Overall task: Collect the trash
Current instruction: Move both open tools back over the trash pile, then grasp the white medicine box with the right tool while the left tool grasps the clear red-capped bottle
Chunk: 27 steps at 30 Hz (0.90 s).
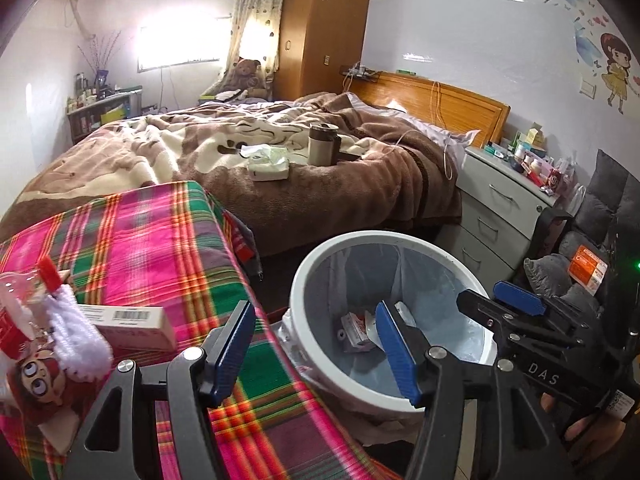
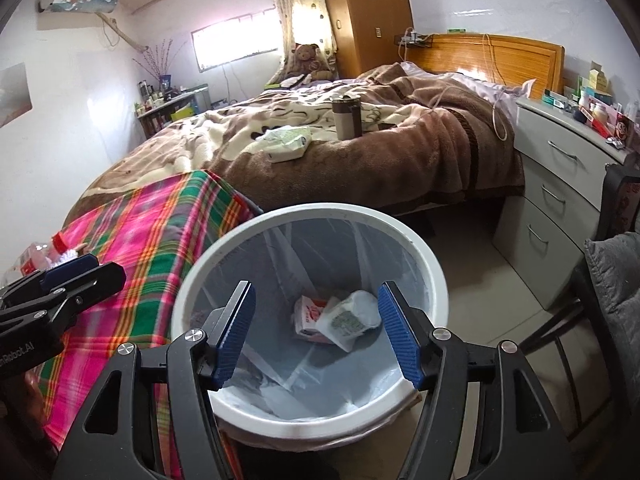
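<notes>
A white round trash bin (image 2: 436, 276) with a clear liner stands on the floor beside the plaid-covered table. At its bottom lie a red and white carton (image 2: 308, 314) and a white and green wrapper (image 2: 350, 320). My right gripper (image 2: 318, 332) hangs over the bin's mouth, open, with nothing between its blue pads. My left gripper (image 1: 316, 350) is open and empty too, over the gap between the table's edge and the bin (image 1: 304, 280). On the table lie a barcoded box (image 1: 128, 324), a red-capped plastic bottle (image 1: 24, 292) and a small doll (image 1: 40, 380).
The plaid table (image 1: 160, 248) fills the left. Behind it is a bed (image 1: 320, 200) with a tissue pack (image 1: 268, 164) and a thermos cup (image 1: 320, 144). A grey drawer unit (image 2: 560, 208) and a grey cushioned chair (image 2: 616, 280) stand to the right.
</notes>
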### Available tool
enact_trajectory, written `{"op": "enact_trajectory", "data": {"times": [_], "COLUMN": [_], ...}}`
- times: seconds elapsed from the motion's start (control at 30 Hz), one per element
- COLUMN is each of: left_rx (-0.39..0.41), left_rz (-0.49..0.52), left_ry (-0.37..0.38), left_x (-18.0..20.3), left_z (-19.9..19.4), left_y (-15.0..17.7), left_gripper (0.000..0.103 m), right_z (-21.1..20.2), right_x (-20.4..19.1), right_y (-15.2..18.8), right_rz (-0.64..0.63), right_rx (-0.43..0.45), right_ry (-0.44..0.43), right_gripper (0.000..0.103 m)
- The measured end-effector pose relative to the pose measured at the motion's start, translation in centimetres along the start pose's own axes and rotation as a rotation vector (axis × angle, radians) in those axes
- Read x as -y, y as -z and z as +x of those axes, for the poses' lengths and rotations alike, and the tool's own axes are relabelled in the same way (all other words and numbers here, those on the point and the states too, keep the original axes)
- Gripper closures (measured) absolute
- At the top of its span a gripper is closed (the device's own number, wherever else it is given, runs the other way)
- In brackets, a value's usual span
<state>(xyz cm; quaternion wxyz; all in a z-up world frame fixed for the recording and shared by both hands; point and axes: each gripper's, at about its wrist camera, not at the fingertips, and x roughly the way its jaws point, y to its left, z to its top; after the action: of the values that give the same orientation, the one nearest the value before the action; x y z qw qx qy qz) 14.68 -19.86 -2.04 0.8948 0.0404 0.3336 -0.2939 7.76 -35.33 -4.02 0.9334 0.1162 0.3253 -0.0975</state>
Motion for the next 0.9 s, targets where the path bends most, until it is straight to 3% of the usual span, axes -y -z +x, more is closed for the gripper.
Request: {"op": "enact_trajectory", "data": {"times": [0.13, 0.43, 0.9], "left_rx": [0.029, 0.084, 0.100], "left_rz": [-0.001, -0.065, -0.126], "left_ry": [-0.063, -0.119, -0.305], "left_x": [-1.5, -6.6, -15.5], "left_z": [-2.0, -6.1, -10.4], "left_y": [0.2, 0.1, 0.2], "left_gripper": [0.041, 0.039, 0.037], "right_z": [-0.3, -0.2, 1.4], "right_x": [-1.5, -6.0, -12.7], "right_y": [-0.3, -0.5, -0.9], "right_rz": [-0.022, -0.082, -0.199], "right_rx": [0.016, 0.029, -0.001], "right_ry": [-0.040, -0.141, -0.286], "right_gripper": [0.038, 0.038, 0.038]}}
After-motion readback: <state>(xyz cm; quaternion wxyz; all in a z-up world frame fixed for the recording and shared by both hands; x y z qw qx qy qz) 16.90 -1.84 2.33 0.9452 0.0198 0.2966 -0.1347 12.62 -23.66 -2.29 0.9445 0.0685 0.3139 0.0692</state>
